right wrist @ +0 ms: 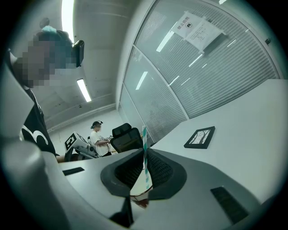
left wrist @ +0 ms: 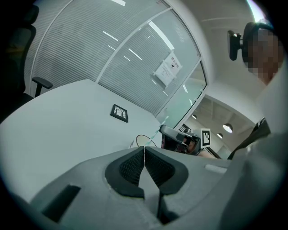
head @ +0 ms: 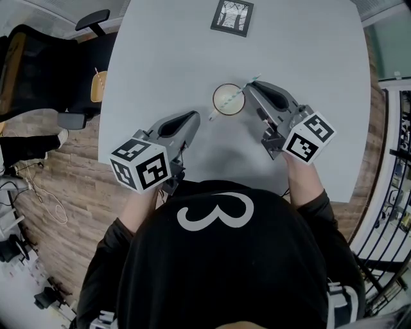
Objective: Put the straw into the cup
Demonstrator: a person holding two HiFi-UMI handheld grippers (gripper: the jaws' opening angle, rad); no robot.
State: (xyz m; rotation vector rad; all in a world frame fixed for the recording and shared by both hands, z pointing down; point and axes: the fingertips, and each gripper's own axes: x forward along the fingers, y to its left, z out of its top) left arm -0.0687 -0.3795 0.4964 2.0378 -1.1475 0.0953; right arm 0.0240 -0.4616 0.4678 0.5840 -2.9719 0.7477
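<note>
A round cup [head: 226, 103] stands mid-table, its rim showing low between the jaws in the right gripper view [right wrist: 140, 194]. A teal-and-white striped straw [head: 239, 96] slants over the cup's mouth; its upper end is pinched in my right gripper [head: 252, 87], which is shut on it just right of the cup. In the right gripper view the straw [right wrist: 144, 141] stands upright between the pads of that gripper [right wrist: 145, 157]. My left gripper [head: 192, 117] rests left of the cup, shut and holding nothing, as its own view shows [left wrist: 144, 150]. From there the cup [left wrist: 143, 140] and straw [left wrist: 158, 129] lie ahead.
A small framed picture [head: 232, 16] lies at the table's far edge. A black office chair [head: 38, 64] and a wooden seat [head: 97, 85] stand off the grey table's [head: 321, 71] left side. A glass wall with blinds [left wrist: 112, 49] runs behind.
</note>
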